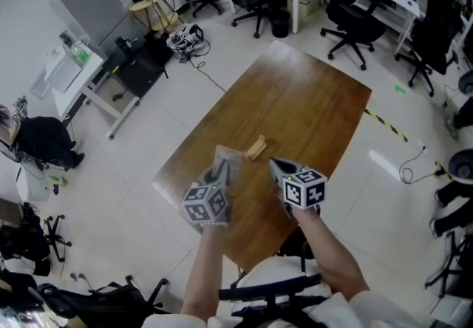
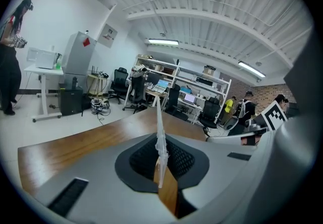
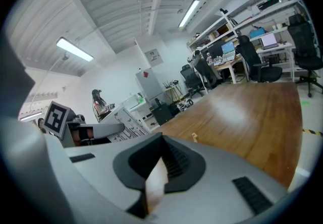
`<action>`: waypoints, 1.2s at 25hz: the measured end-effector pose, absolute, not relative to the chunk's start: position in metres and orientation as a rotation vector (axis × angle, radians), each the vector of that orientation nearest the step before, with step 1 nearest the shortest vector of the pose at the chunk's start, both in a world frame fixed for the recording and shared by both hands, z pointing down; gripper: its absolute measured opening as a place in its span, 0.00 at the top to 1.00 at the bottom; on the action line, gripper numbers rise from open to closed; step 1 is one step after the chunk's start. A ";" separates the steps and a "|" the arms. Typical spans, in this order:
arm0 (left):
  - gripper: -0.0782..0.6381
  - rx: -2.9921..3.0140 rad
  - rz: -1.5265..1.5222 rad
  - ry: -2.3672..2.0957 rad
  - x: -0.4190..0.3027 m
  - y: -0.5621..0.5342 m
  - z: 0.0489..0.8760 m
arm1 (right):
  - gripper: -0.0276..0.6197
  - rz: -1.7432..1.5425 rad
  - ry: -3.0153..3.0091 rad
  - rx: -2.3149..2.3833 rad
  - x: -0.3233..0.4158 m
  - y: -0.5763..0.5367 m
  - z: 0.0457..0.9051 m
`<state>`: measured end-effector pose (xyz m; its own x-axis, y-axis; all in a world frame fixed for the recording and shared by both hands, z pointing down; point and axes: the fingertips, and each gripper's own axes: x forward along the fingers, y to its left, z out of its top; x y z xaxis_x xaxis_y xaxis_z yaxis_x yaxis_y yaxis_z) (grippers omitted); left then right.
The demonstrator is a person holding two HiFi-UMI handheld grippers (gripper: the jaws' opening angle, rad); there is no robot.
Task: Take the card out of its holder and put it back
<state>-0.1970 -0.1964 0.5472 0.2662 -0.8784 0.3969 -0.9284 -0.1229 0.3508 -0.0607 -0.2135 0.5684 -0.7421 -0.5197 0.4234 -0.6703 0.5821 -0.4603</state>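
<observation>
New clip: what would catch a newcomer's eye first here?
The left gripper, over the near end of a wooden table, is shut on a clear holder that stands edge-on between its jaws. The right gripper hovers beside it, and a small tan piece lies on the table just beyond.

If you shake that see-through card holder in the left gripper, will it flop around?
Probably a little: the clear card holder looks paper-thin edge-on, so it should bend easily. It seems light, since the left gripper pinches only its lower end and it stands upright. Its smooth clear plastic may be slippery.
</observation>
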 end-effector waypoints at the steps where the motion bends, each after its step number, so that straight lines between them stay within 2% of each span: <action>1: 0.87 2.022 0.131 -1.622 -0.196 -0.198 0.547 | 0.96 0.901 -2.570 0.984 -0.061 -0.214 0.569; 11: 0.87 2.079 0.148 -1.507 -0.189 -0.228 0.555 | 0.96 0.919 -2.561 0.982 -0.055 -0.220 0.571; 30: 0.87 2.331 0.473 -1.211 -0.156 -0.300 0.578 | 0.96 0.997 -2.527 1.010 -0.046 -0.237 0.595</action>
